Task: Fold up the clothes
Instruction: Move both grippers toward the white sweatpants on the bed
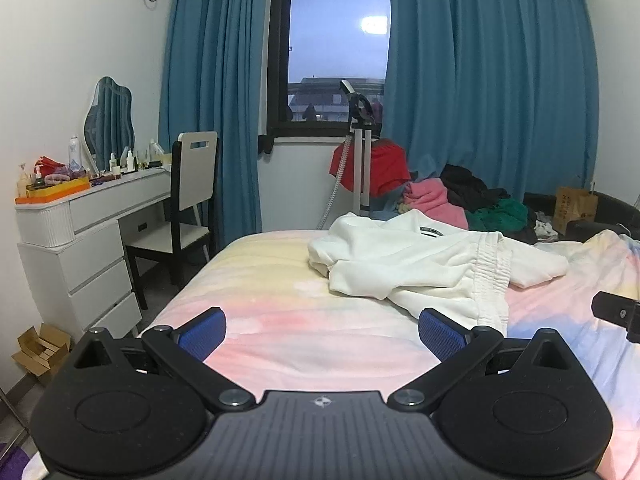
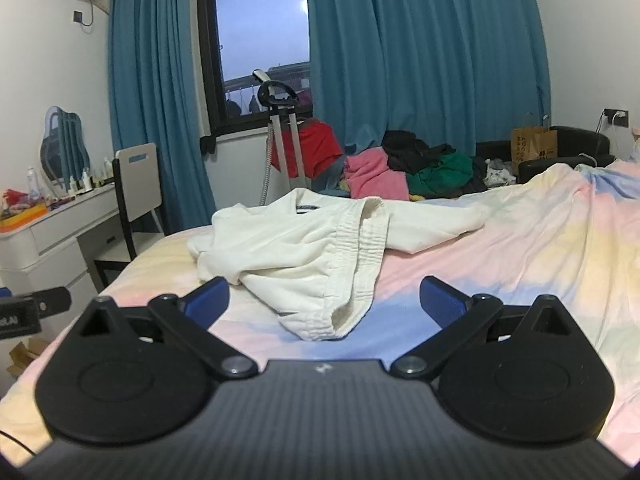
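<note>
Both grippers (image 1: 322, 330) (image 2: 324, 300) spread, empty; white garment (image 2: 320, 248) crumpled on bed (image 1: 272, 320); cardboard box (image 1: 38, 350) left view only

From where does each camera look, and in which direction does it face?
Left wrist: on the left gripper, low above the bed, facing the window; open fingers show, and the right gripper's tip at the right edge.
Right wrist: on the right gripper, facing the same way; open fingers show, and the left gripper at the left edge.
Shared: white garment, curtains, clothes pile.
</note>
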